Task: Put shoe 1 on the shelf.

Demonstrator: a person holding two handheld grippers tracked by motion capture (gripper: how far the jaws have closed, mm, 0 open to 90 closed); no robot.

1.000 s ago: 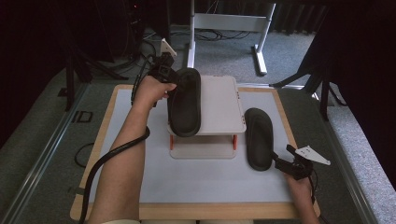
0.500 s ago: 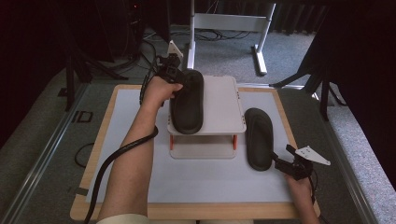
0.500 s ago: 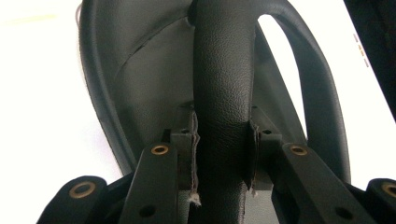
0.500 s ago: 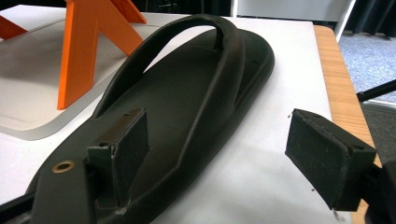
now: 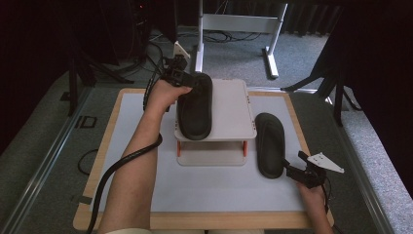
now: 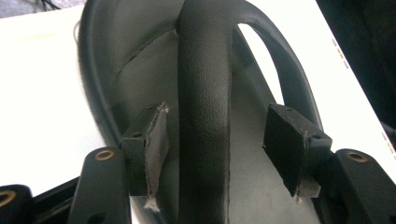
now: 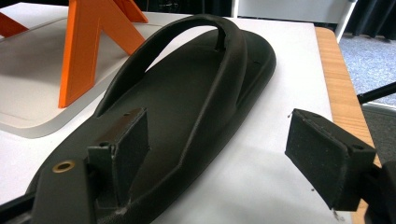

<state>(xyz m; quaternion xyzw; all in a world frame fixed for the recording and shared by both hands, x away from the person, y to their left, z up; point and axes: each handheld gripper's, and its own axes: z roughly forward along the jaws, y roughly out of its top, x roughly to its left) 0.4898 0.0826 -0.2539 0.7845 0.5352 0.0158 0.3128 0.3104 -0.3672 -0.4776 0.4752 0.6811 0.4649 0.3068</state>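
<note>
High view has the worktop (image 5: 204,195) spread over the middle of the frame, a pale mat inside a wooden border. At its centre stands a small grey shelf stand (image 5: 229,114) on orange legs. One black flip-flop (image 5: 196,105) lies lengthwise on the left half of the stand's top; the second black flip-flop (image 5: 269,145) lies flat on the mat just right of the stand, toward the lower right of the frame.

A bare forearm comes up from the bottom left to the left tongs (image 5: 187,80), which sit at the far end of the flip-flop on the stand. Left gripper view puts the left tongs (image 6: 219,140) on either side of that flip-flop's strap (image 6: 205,112): their jaws have just been opening, and both pads now stand clear of the strap with a gap on each side.

Right tongs (image 5: 294,170) rest low at the lower right, just off the near end of the second flip-flop. Right gripper view shows the right tongs (image 7: 224,154) wide apart, one pad over the flip-flop's (image 7: 187,93) heel, the other above bare mat, clamped on nothing.
</note>
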